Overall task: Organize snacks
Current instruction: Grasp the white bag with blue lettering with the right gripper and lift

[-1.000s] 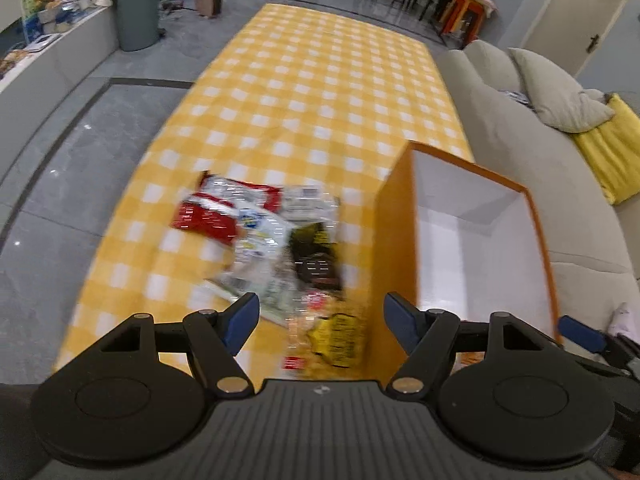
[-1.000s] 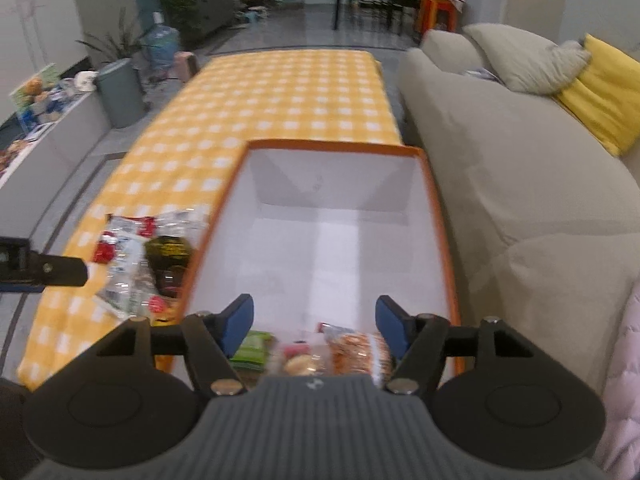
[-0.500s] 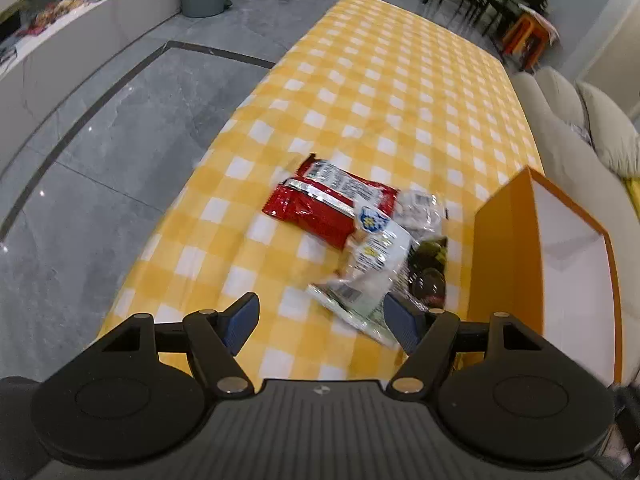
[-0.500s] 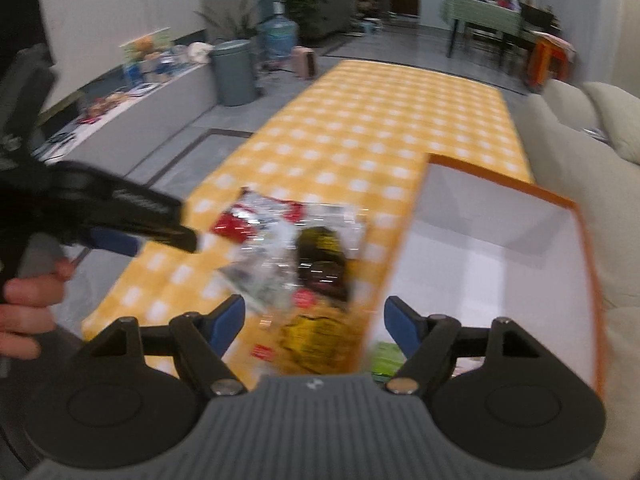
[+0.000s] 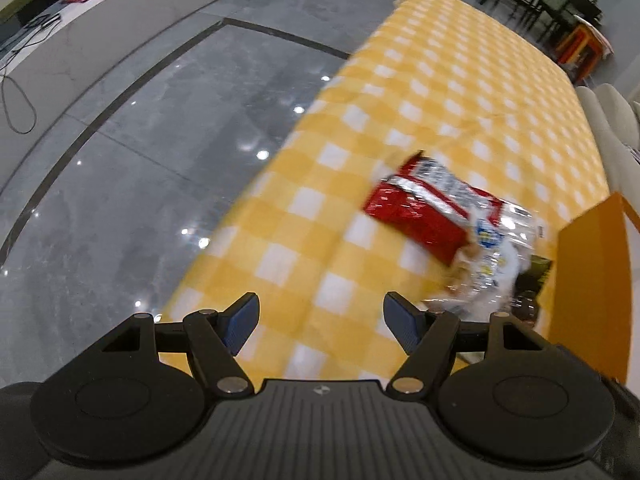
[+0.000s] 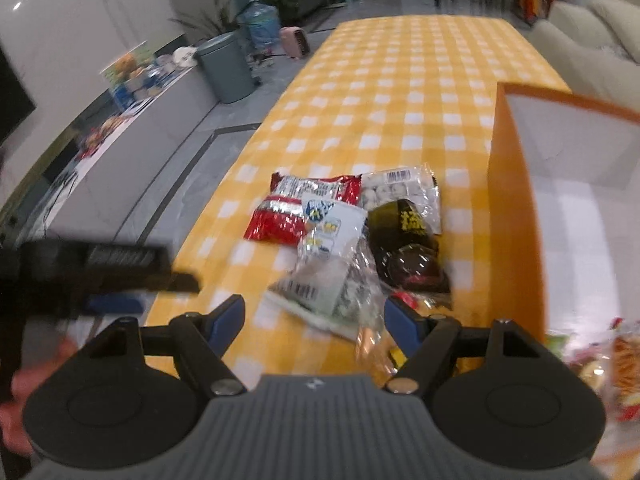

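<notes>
A: Start at the tools. What are they doing?

B: The right tool (image 6: 314, 318) has its jaws spread wide and nothing between them. It hangs over the near end of the snack pile. The left tool (image 5: 320, 322) is just as wide open and empty, over bare checked cloth near the edge of the surface (image 5: 460, 92), with the pile ahead and to its right.

A: And the snacks themselves?

B: Several packets lie in a loose heap on the surface: a red packet (image 6: 286, 220), a white packet (image 6: 328, 256) partly over it, a dark packet (image 6: 408, 248) beside that, and a clear bag (image 6: 400, 192) of pale round pieces behind. Something yellow peeks out by the right tool's finger, too blurred to name.

A: Where do they go?

B: Into the orange box (image 6: 516, 216) standing just right of the heap, I'd judge. A few packets (image 6: 616, 364) already sit at its near end, though they're blurred.

A: So how far along?

B: Partway, I'd say. Some snacks are boxed; at least four are left outside. Neither tool holds anything, so the next pick hasn't begun.
</notes>
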{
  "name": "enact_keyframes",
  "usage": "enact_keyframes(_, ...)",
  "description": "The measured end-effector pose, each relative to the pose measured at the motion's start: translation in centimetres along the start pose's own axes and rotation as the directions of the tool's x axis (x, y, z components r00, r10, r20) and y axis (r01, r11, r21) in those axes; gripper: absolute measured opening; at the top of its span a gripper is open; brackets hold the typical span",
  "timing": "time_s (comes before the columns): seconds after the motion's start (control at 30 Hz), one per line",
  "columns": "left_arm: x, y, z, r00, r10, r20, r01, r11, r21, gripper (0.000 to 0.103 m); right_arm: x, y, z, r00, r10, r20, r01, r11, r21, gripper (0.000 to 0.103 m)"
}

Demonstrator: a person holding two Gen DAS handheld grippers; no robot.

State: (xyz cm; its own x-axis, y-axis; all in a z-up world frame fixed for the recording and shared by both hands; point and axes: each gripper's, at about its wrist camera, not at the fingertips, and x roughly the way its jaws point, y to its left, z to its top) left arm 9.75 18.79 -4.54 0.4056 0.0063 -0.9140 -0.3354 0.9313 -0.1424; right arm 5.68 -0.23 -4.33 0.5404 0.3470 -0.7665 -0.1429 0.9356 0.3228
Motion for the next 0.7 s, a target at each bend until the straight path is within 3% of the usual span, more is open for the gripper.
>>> enact_keyframes(0.27,0.5,1.9,0.5,1.000,0.001,-0.022,-0.002,0.999,-0.041,0.083,6.9,-0.3,3.1,0.990,-0.129,-0.057,0.133,0.988,0.081,0.074)
enact_keyframes(0.4,0.8,1.8,0.6,0.999,-0.006,-0.038,0.004,0.999,-0.042,0.083,9.0,-0.4,4.1,0.989,-0.124,-0.083,0.133,0.986,0.101,0.070)
enact_keyframes(0.7,1.0,1.6,0.4,0.998,-0.010,-0.055,0.007,0.999,-0.054,0.083,12.1,2.5,3.3,0.955,-0.275,-0.108,0.266,0.960,-0.090,0.072)
